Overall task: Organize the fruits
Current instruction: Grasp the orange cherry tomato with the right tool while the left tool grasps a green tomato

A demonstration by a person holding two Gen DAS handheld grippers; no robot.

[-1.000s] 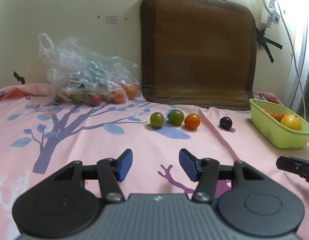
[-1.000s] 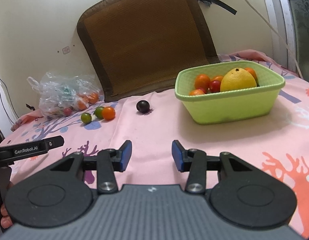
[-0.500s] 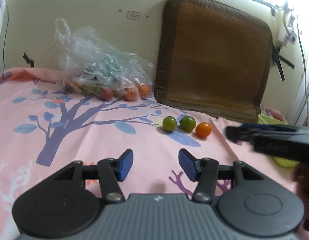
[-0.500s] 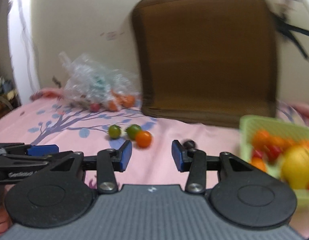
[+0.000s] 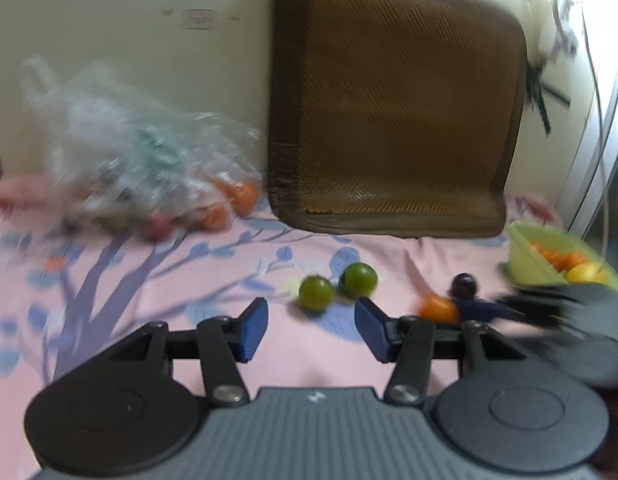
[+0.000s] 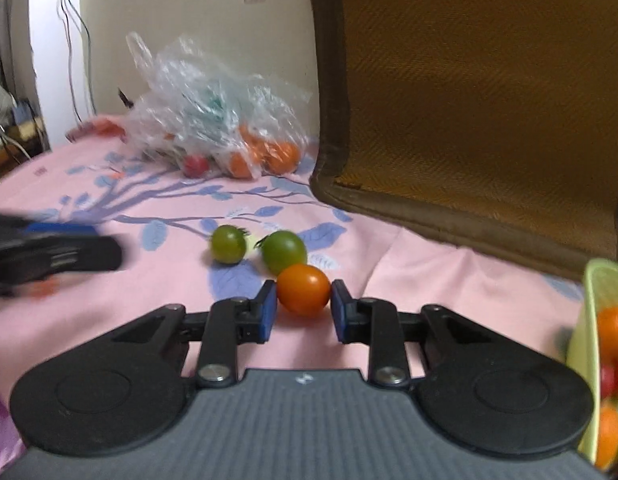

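An orange tomato [image 6: 303, 289] lies on the pink cloth between the blue pads of my right gripper [image 6: 303, 309], which is open around it with small gaps either side. Two green tomatoes [image 6: 228, 244] [image 6: 284, 251] lie just beyond it. In the left wrist view my left gripper [image 5: 311, 334] is open and empty, near the green tomatoes [image 5: 316, 293] [image 5: 358, 279]. The orange tomato [image 5: 439, 309] and a dark fruit [image 5: 464, 285] lie to its right, with the blurred right gripper [image 5: 481, 309] at the orange one. The green basket [image 5: 549, 258] holds several fruits.
A clear plastic bag of fruit [image 6: 217, 120] lies by the wall at the back left. A brown woven cushion [image 5: 393, 120] leans on the wall. The basket rim [image 6: 591, 320] shows at the right edge. The left gripper [image 6: 49, 252] is blurred at the left.
My right gripper has swung left from the basket and come down around the orange tomato. My left gripper has moved closer to the green tomatoes. Both stay open.
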